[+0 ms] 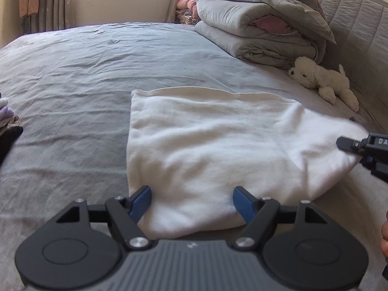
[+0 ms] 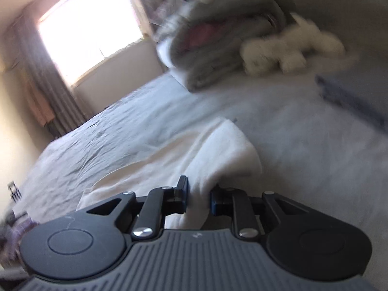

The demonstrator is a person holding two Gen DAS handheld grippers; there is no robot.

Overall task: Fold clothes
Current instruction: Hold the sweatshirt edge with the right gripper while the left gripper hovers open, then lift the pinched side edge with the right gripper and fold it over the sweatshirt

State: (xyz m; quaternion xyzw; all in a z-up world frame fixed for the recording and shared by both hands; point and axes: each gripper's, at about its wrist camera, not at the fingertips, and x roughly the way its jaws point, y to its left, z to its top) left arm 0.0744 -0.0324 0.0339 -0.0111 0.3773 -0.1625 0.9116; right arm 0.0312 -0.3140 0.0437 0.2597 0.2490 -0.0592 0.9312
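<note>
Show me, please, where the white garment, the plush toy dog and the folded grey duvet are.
white garment (image 1: 206, 145), left wrist view, middle of the fabric.
plush toy dog (image 1: 322, 77), left wrist view, its body.
folded grey duvet (image 1: 242, 17), left wrist view, upper fold.

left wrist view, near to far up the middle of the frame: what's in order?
left gripper, jaws open around the near edge → white garment lying flat → bare grey bedsheet → window wall. The folded duvet pile and plush dog sit off to the right, so they are left out.
</note>
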